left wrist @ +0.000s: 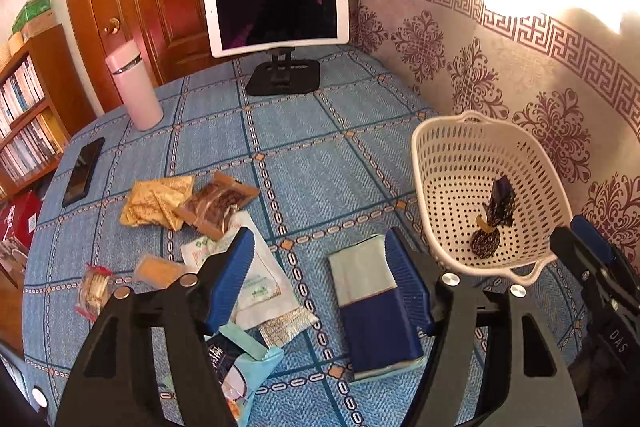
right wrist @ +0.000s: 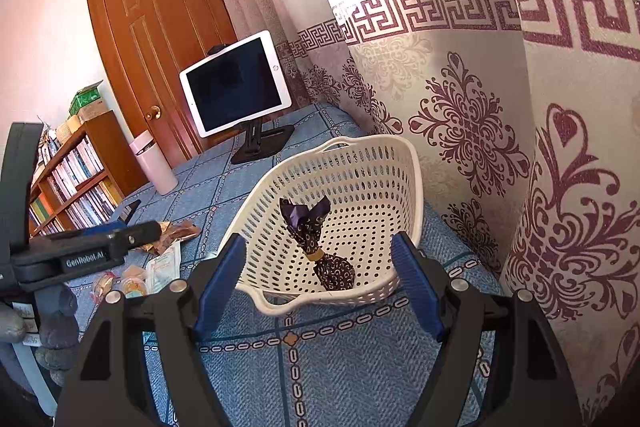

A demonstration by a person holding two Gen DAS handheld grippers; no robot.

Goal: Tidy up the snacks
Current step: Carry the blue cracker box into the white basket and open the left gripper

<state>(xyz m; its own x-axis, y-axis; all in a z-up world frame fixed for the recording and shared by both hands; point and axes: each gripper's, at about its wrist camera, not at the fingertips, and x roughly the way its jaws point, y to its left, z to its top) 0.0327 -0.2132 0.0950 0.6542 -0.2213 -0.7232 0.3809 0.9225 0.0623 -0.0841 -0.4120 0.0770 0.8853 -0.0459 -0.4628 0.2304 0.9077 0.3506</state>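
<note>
Left wrist view: the left tongs (left wrist: 320, 279) gape wide and empty above the flat blue-and-silver snack packet (left wrist: 374, 311) on the blue checked surface (left wrist: 320, 155), seemingly choosing it next; they must drop and close.

Right wrist view: the right tongs (right wrist: 320, 285), equally wide and empty, face the perforated white plastic basket (right wrist: 414, 179) holding one dark twisted-wrapper sweet (right wrist: 334, 267).

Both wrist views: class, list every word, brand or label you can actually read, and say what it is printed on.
"GenRobot.AI": on the black body of the left tool, seen in the right wrist view.
"DAS": on the black body of the right tool, seen in the left wrist view.
Print on the snack packets, book spines and green box: too small or blurred to read.
</note>
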